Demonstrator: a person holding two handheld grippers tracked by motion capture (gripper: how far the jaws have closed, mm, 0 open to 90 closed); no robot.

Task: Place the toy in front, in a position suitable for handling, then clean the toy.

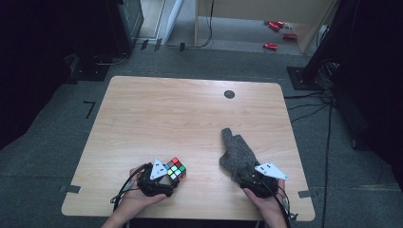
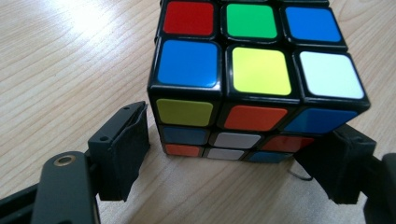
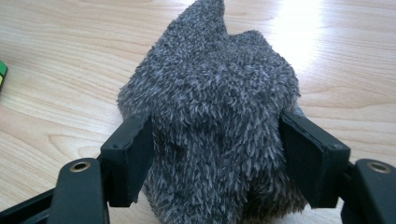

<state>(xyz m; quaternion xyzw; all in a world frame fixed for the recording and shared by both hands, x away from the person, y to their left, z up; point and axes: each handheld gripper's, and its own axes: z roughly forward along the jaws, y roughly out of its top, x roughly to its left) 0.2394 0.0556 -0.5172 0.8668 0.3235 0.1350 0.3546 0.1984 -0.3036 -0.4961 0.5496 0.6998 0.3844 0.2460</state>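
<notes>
A scrambled colour cube [image 1: 175,168] [image 2: 252,79] rests on the wooden table near its front edge, left of centre. My left gripper [image 1: 167,179] [image 2: 243,128] is open, its pads flanking the cube's near lower corners with a small gap on each side. To the right lies a grey fuzzy cloth [image 1: 236,152] [image 3: 210,70], bunched up and pointing away from me. My right gripper [image 1: 248,178] [image 3: 212,123] is shut on the cloth's near end, both pads pressed into the pile.
The wooden table [image 1: 166,109] has a small dark round spot [image 1: 229,94] near its far edge. Red objects [image 1: 275,26] lie on the floor beyond, and cables [image 1: 309,102] run along the floor at the right.
</notes>
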